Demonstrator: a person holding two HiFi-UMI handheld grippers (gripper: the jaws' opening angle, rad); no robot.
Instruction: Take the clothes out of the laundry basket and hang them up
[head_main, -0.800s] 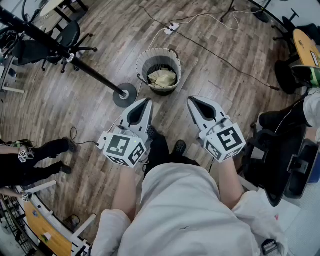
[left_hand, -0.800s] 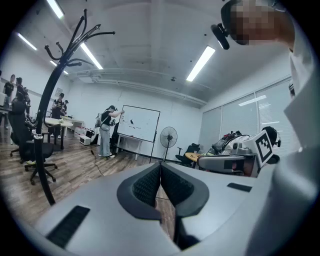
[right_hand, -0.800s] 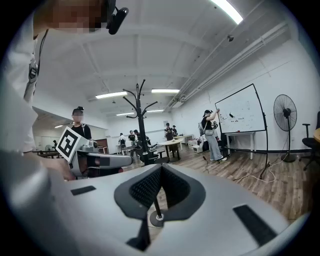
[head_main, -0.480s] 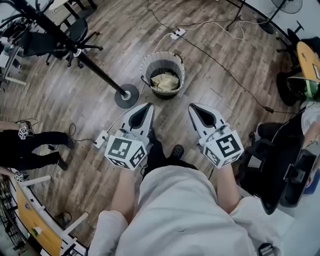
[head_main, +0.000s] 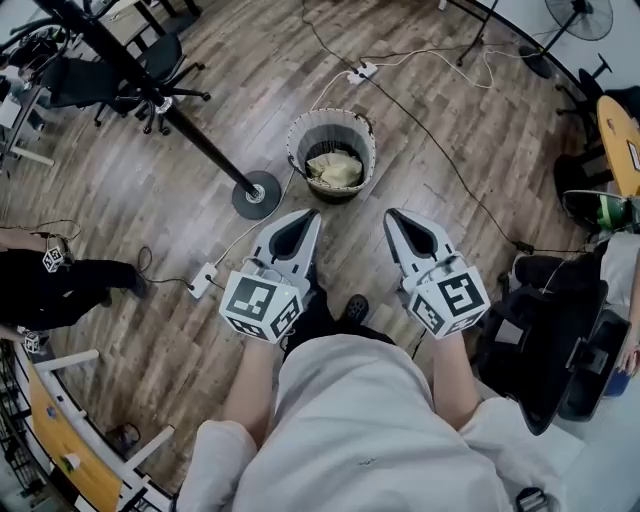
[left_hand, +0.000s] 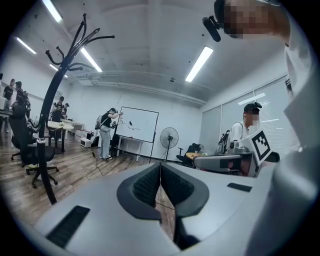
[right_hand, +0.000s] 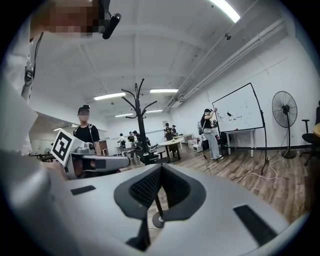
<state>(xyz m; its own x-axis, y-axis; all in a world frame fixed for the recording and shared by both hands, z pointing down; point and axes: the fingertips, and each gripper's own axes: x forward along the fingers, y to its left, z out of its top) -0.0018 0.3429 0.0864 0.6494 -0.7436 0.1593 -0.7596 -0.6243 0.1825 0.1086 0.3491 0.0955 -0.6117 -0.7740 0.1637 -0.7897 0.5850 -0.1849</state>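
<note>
- The wooden floor (head_main: 120, 230) fills the head view, with white and black cables running across it.
- A black coat stand (head_main: 256, 195) rests on its round base just left of the basket. Its pole slants toward the upper left of the head view, and the hooks I can see at its top are bare.
- The laundry basket (head_main: 330, 125), round and grey-walled, stands on the floor ahead of both tools, a little nearer the left one.
- The left tool (head_main: 311, 214) is held low in front of the person and points toward the basket but is clear of it. In the left gripper view its two ribbed pads meet at the tip, with nothing between them.
- The right tool (head_main: 392, 214) is held beside the left one, a gap apart. Its pads are pressed together and it is empty as well.
- The clothes (head_main: 335, 168), a pale yellowish bundle, lie inside the basket.
- A white power strip (head_main: 203, 279) lies on the floor left of the left tool.
</note>
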